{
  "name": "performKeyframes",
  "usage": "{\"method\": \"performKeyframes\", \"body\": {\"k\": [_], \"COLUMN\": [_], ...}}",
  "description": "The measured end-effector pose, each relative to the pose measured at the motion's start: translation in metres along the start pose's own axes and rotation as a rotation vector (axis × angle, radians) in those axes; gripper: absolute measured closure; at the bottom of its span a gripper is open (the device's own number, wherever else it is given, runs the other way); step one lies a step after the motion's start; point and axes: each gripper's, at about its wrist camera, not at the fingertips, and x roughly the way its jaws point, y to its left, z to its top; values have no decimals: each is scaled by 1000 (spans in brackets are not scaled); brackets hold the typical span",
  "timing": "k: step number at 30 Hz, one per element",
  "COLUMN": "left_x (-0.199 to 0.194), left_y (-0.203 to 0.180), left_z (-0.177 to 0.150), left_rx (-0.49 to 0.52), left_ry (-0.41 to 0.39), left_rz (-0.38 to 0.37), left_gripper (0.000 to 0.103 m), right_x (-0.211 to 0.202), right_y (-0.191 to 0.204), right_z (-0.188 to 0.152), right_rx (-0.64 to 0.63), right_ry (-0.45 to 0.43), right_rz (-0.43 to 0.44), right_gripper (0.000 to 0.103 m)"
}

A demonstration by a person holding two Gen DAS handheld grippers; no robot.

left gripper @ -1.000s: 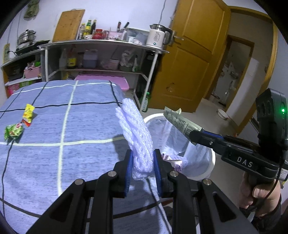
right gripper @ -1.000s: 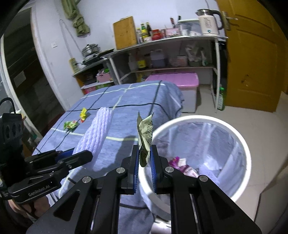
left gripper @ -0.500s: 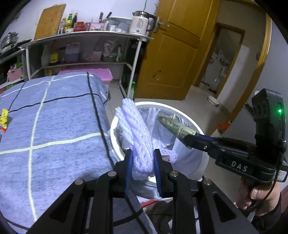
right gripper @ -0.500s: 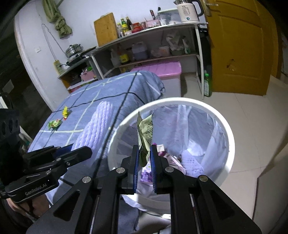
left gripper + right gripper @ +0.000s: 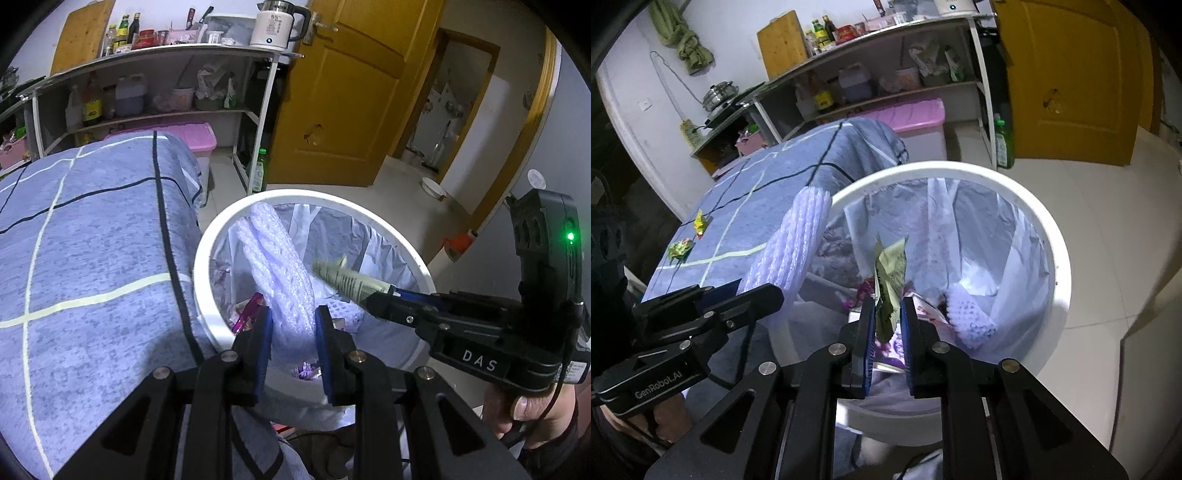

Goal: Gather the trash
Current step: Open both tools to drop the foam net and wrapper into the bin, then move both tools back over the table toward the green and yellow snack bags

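My left gripper (image 5: 293, 314) is shut on a white foam net sleeve (image 5: 275, 266) and holds it over the white trash bin (image 5: 207, 240). The sleeve also shows in the right wrist view (image 5: 792, 247), beside the bin rim (image 5: 1060, 266). My right gripper (image 5: 888, 306) holds an olive-green wrapper (image 5: 890, 273) above the bin's inside; its jaws stand a little apart with the wrapper still between them. The wrapper also shows in the left wrist view (image 5: 347, 280). The bin has a clear liner and several pieces of trash inside.
A blue checked tablecloth (image 5: 85, 251) covers the table left of the bin. A yellow wrapper (image 5: 700, 221) and a green wrapper (image 5: 679, 249) lie on it. Metal shelves (image 5: 147, 96), a pink box (image 5: 912, 110) and a yellow door (image 5: 354, 96) stand behind.
Both grippers have moved from over the table edge to above the bin's opening, carrying the sleeve and the wrapper. The right jaws have parted slightly.
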Motion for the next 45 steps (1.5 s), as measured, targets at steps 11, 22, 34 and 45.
{"method": "performKeyframes", "body": {"k": [11,22,34,45], "left_x": [9,-11,-54,-92], "left_y": [4,6,9,21], "left_z": [0,-2,-9,-21], "left_rx": [-23,-31,-30,-55], "left_ry": [23,-17,-104,-166], "left_rz": [-14,-11,24,74], "left_gripper": [62,62,62,62], "right_x": [6,-13,-42,-58], "right_y": [-9,-2,34,73], "right_z": [0,1,0,-6], "right_rx": [17,4,-73,-141], "right_ry": [16,-29,-106,-146], "right_rz": [-21,-26,-7,45], "right_gripper": [79,75,75,75]}}
